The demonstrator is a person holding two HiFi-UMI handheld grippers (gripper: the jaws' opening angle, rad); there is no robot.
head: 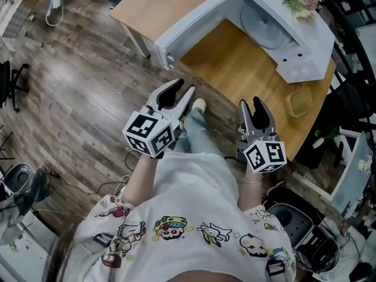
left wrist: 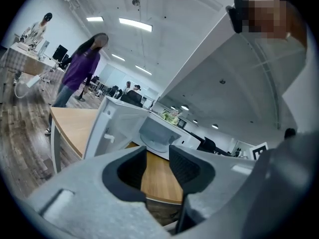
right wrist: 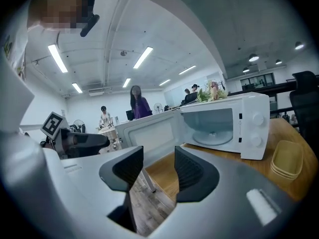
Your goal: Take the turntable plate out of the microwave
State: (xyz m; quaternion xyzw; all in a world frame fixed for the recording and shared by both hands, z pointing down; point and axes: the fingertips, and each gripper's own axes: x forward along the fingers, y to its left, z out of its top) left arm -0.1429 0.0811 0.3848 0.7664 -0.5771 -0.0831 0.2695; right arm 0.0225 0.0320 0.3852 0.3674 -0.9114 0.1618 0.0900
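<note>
The microwave (head: 296, 37) sits on the table (head: 235, 69) with its door (head: 197, 19) swung wide, so the way in is free. The turntable plate (head: 262, 21) lies flat inside it. The left tool (head: 181, 93) and the right tool (head: 251, 107) are both spread apart and hold nothing. They hang in front of the table, pointing at the microwave, likely ready to reach in for the plate.
</note>
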